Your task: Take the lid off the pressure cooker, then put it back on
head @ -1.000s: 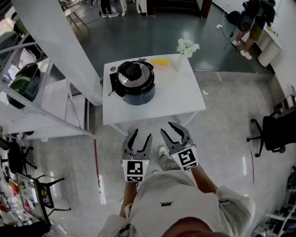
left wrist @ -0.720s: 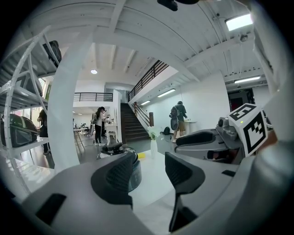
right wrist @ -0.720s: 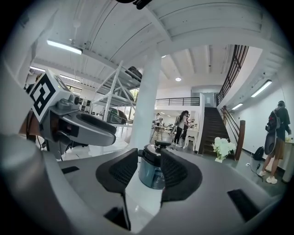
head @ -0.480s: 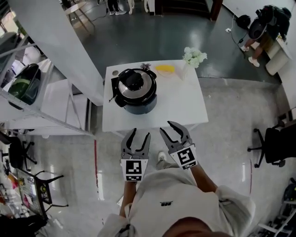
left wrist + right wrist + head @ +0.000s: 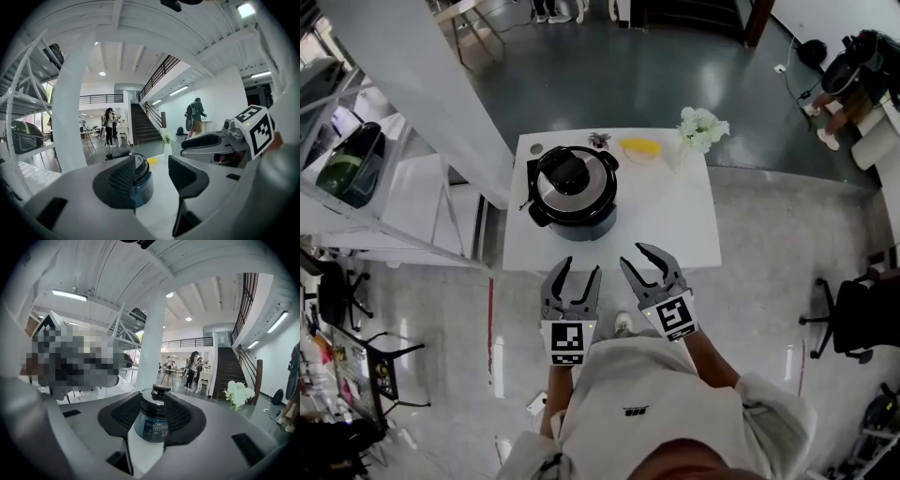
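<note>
The white table (image 5: pixel 675 225) has open floor (image 5: pixel 759 281) before its near edge. The pressure cooker (image 5: pixel 572 202) sits on its left half, lid (image 5: pixel 573 176) on. My left claw (image 5: pixel 579 268) and right claw (image 5: pixel 635 255) hover short of that edge, jaws apart, empty.

You had no words or numbers you could read. The pressure cooker (image 5: pixel 151 426) wore pale print on its dark front panel, too small to make out. The cubes on your left gripper (image 5: pixel 579 271) and right gripper (image 5: pixel 633 256) bore only black-and-white square markers. The small mark on your shirt (image 5: pixel 619 384) was illegible.
</note>
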`<state>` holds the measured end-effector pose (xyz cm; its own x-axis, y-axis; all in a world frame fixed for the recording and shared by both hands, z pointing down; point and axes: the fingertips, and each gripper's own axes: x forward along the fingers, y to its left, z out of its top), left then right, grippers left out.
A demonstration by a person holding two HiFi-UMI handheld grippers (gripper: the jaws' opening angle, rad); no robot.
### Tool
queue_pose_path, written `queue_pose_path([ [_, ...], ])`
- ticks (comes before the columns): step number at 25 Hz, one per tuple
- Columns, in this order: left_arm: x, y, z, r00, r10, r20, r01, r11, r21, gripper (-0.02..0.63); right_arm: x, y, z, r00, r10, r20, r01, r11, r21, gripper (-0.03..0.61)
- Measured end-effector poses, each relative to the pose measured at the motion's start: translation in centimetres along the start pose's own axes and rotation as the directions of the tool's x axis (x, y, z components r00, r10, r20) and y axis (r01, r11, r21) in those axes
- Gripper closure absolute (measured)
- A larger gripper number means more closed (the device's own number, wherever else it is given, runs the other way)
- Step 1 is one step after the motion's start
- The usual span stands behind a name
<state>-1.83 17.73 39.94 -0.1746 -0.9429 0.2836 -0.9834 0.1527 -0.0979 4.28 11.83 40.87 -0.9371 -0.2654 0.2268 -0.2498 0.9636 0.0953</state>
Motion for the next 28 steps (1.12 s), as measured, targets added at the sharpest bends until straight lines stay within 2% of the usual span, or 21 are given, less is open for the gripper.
queue_pose_path([
  [8,2.8,1.1,0.3,1.0,0.019,-0.012,-0.019,1.0,0.005,0.38,2.4,-2.2,-0.2,0.999,0.024,0.028,-0.023,1.0,-0.021,0.44],
  [13,4.8,2.7,0.5,1.0,0.015,-0.013,-0.015,1.0,0.015,0.38,4.4,-3.2,0.0,1.0,0.016,0.001,-0.016,1.0,0.018,0.44],
  [28,12.0,9.9,1.0,0.998,-0.052,-0.031,0.053,0.998,0.04,0.38,13.3,-5.8,0.8,1.0,-0.023,-0.017,0.023,0.999,0.023,0.44],
])
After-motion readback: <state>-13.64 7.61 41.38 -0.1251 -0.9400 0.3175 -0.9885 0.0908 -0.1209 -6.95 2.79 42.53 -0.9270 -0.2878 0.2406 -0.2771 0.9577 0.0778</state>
